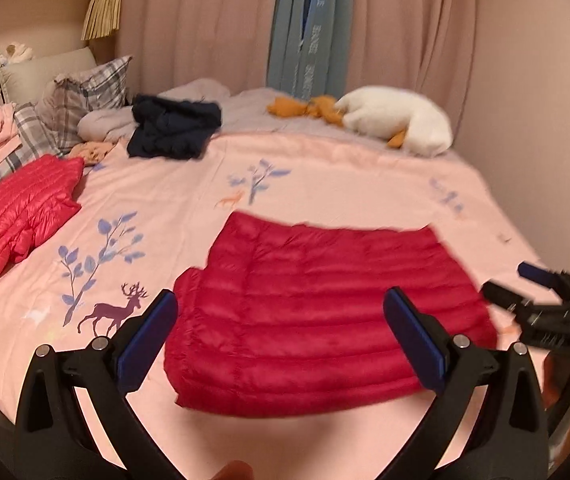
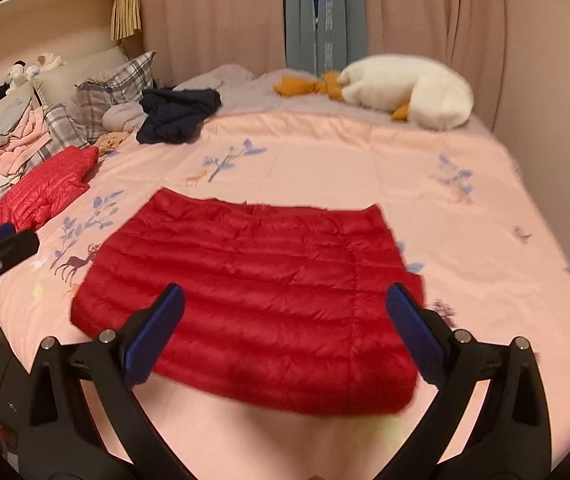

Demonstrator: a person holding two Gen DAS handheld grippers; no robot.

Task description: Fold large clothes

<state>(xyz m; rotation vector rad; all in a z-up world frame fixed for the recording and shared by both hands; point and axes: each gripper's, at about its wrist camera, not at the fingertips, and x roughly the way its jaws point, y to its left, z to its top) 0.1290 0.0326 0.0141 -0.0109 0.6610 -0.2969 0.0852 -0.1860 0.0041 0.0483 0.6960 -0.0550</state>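
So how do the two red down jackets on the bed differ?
The dark red jacket lies flat and spread in a neat rectangle at the middle of the bed; the bright red jacket is bunched and puffy near the pillows. The first is a deeper crimson, the second lighter. Both are quilted in horizontal rows.

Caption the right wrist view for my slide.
Open right gripper hovers above a folded red down jacket lying flat on the pink bedspread.

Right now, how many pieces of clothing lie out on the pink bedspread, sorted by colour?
Red: 2, the folded red puffer jacket and the second red puffer jacket.
Navy: 1, the crumpled navy garment.
Total: 3. The heap by the pillows is too jumbled to count.
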